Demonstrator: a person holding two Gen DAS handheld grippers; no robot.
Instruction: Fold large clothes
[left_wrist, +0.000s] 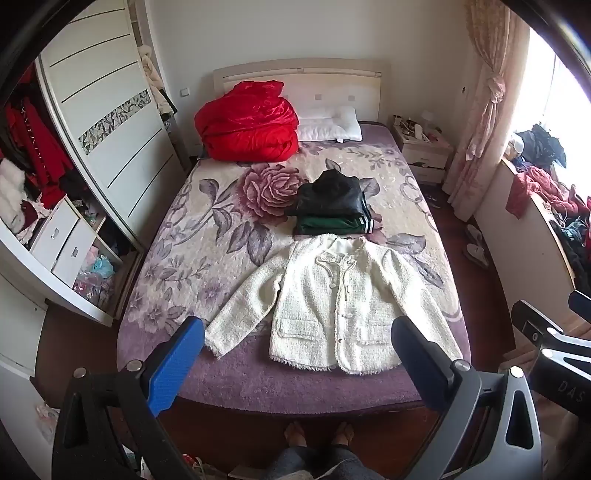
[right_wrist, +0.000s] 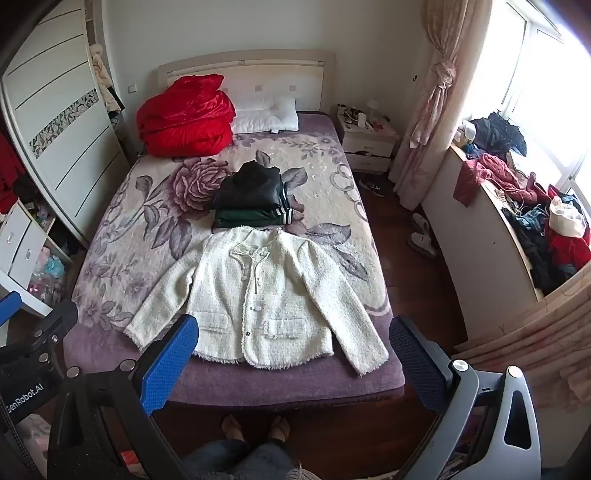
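A white fuzzy jacket (left_wrist: 332, 299) lies flat and face up on the bed (left_wrist: 177, 236), sleeves spread, hem toward me; it also shows in the right wrist view (right_wrist: 258, 295). Behind it sits a stack of folded dark clothes (left_wrist: 332, 206), black on green, seen too in the right wrist view (right_wrist: 251, 201). My left gripper (left_wrist: 295, 332) is open and empty, held back above the foot of the bed. My right gripper (right_wrist: 293, 332) is open and empty, beside the left one.
A red quilt (left_wrist: 247, 123) and white pillow (left_wrist: 328, 123) lie at the headboard. An open wardrobe (left_wrist: 55, 166) stands left. A nightstand (right_wrist: 367, 142) and a ledge piled with clothes (right_wrist: 535, 221) are on the right. Slippers (right_wrist: 421, 234) lie on the floor.
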